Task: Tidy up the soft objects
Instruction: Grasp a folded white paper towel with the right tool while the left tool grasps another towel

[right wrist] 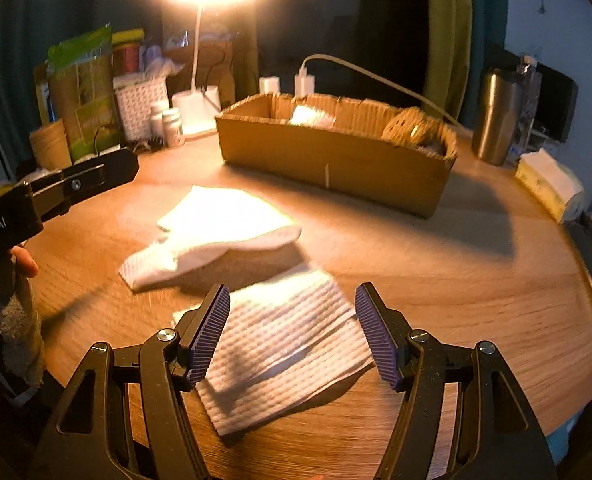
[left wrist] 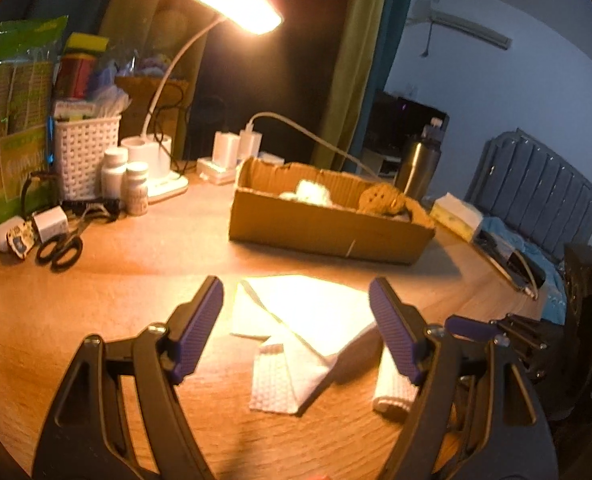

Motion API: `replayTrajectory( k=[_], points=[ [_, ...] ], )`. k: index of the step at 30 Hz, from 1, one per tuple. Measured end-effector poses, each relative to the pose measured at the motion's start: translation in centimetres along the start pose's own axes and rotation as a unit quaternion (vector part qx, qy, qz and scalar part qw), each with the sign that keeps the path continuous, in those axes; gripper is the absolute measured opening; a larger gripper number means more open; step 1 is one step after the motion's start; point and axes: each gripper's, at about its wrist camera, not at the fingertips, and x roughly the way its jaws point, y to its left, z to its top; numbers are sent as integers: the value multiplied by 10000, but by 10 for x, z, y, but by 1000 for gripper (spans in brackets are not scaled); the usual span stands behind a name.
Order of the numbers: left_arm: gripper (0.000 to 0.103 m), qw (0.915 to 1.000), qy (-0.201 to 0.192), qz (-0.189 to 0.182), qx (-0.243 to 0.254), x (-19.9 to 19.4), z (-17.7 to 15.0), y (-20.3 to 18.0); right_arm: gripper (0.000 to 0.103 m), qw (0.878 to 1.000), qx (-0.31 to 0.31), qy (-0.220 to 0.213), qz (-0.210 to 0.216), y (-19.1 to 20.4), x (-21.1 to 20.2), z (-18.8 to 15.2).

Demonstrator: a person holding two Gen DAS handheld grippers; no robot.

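Left wrist view: we see the left hand-held gripper (left wrist: 296,328) with its purple ribbed pads spread wide apart, nothing between them, hovering over the round wooden worktop (left wrist: 143,280). Just below and ahead of it lies a crumpled white waffle-textured cloth (left wrist: 296,332), partly folded over itself, flat on the worktop. A second folded white waffle cloth (left wrist: 394,390) shows at the right, partly hidden behind the right pad. Behind the cloths sits a long open cardboard box (left wrist: 328,228) holding a white soft bundle (left wrist: 314,192) near its middle and a tan knitted item (left wrist: 382,198) at its right end. A lit white gooseneck desk lamp (left wrist: 237,2) stands behind and left of the box. Further left: a white woven plastic basket (left wrist: 85,154), two white pill bottles (left wrist: 123,182), black-handled scissors (left wrist: 61,248). A steel tumbler (left wrist: 418,164) stands right of the box.

Right wrist view: we see the right hand-held gripper (right wrist: 293,332), pads also set wide apart and empty, directly above the folded white cloth (right wrist: 291,348), which lies flat on the worktop (right wrist: 456,280). The crumpled cloth (right wrist: 215,232) lies farther out, left of centre, apart from the folded one. The cardboard box (right wrist: 336,164) sits beyond both cloths, with the white bundle (right wrist: 312,116) and the tan knitted item (right wrist: 410,130) inside. The left hand-held gripper (right wrist: 95,176) enters from the left edge; its opening can't be judged here. The steel tumbler (right wrist: 496,116) stands right of the box, a yellow tissue pack (right wrist: 548,186) near the worktop edge.
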Motion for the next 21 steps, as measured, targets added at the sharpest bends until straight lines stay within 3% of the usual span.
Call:
replayTrajectory(
  k=[6, 12, 21],
  points=[
    [76, 9991, 388, 146, 62, 17, -2, -5, 68, 9990, -229, 342, 196, 9, 17, -10],
    [76, 9975, 650, 180, 203, 35, 0, -19, 66, 9992, -224, 241, 243, 2, 19, -13],
    [76, 9880, 1310, 489, 657, 72, -1, -39, 30, 9989, 261, 172, -360, -46, 17, -11]
  ],
)
